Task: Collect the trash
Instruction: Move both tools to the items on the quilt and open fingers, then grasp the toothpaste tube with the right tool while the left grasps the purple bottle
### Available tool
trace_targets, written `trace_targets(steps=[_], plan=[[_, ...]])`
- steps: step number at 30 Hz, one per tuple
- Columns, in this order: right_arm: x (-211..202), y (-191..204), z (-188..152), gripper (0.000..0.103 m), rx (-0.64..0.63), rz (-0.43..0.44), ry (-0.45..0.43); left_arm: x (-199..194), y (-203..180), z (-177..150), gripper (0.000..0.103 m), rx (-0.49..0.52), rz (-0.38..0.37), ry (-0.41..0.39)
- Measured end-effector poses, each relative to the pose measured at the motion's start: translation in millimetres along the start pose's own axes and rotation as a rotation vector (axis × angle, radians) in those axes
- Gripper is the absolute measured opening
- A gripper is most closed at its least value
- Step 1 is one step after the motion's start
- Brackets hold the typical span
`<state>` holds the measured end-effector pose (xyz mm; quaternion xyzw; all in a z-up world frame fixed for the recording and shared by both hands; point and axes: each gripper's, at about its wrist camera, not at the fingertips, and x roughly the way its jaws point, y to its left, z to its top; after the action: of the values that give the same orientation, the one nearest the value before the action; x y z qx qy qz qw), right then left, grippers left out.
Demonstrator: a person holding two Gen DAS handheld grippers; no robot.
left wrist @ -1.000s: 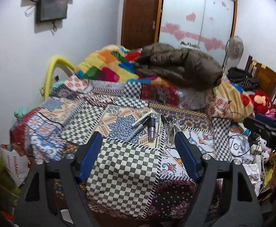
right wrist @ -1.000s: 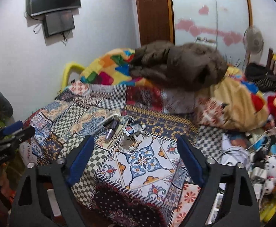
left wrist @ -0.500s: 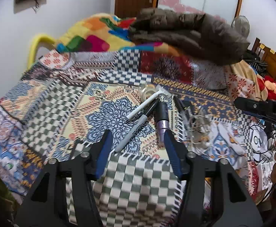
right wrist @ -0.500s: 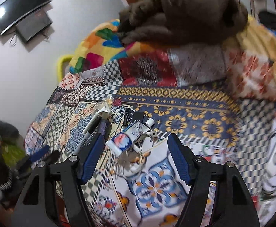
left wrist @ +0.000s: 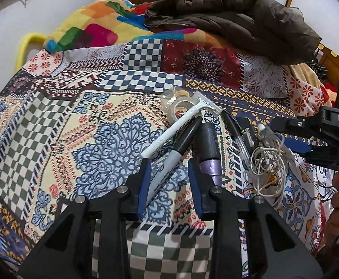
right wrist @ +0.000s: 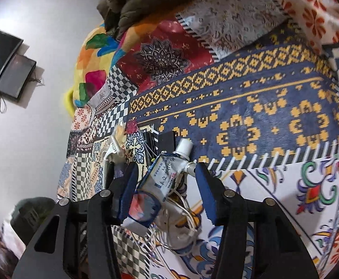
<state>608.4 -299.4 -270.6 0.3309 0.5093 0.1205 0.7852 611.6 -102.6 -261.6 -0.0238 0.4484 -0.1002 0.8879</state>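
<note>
Closing, the left gripper [left wrist: 169,169] brackets the marker [left wrist: 169,162] without pinching it; the right gripper [right wrist: 166,176], also closing, straddles the toothpaste tube [right wrist: 160,179], unpinched.

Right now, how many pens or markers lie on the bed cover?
2 that I can tell. A grey marker lies between the left gripper fingers, beside the white razor. A clear pen lies right of the purple tube. Others may be hidden in the clutter.
</note>
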Motion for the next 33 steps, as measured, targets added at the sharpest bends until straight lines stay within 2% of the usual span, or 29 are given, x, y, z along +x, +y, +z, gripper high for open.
trace_targets(steps=[5,8,11,15,18,22,25,30,33], plan=[[8.5,-4.9,5.6,0.035,0.03,-0.011,0.016,8.1,-5.7,1.6,0.027,0.023,0.007,0.009],[11.6,-2.5,7.2,0.034,0.002,-0.017,0.025,10.8,-7.4,1.4,0.024,0.026,0.0,0.013],[8.3,2.9,2.8,0.03,-0.067,-0.046,0.032,10.5,-10.2,-0.3,0.022,0.036,0.0,0.019],[1.6,7.0,-7.2,0.031,-0.203,-0.101,0.046,6.9,-18.3,-8.2,0.011,0.072,-0.006,0.049],[-10.5,9.6,-17.2,0.031,-0.325,-0.162,0.026,1.7,-22.7,-17.0,0.01,0.088,-0.011,0.06],[-15.3,10.9,-24.4,0.031,-0.452,-0.211,0.046,-3.8,-22.9,-25.5,0.01,0.08,-0.045,0.08],[-14.4,9.3,-28.7,0.031,-0.545,-0.266,0.047,-7.8,-23.6,-28.6,0.01,0.085,-0.03,0.089],[-25.8,-1.0,-27.6,0.031,-0.575,-0.26,0.043,-26.1,-27.2,-25.5,0.01,0.081,-0.047,0.051],[-22.3,0.5,-27.6,0.031,-0.613,-0.258,0.066,-30.8,-36.0,-18.5,0.011,0.099,-0.082,0.036]])
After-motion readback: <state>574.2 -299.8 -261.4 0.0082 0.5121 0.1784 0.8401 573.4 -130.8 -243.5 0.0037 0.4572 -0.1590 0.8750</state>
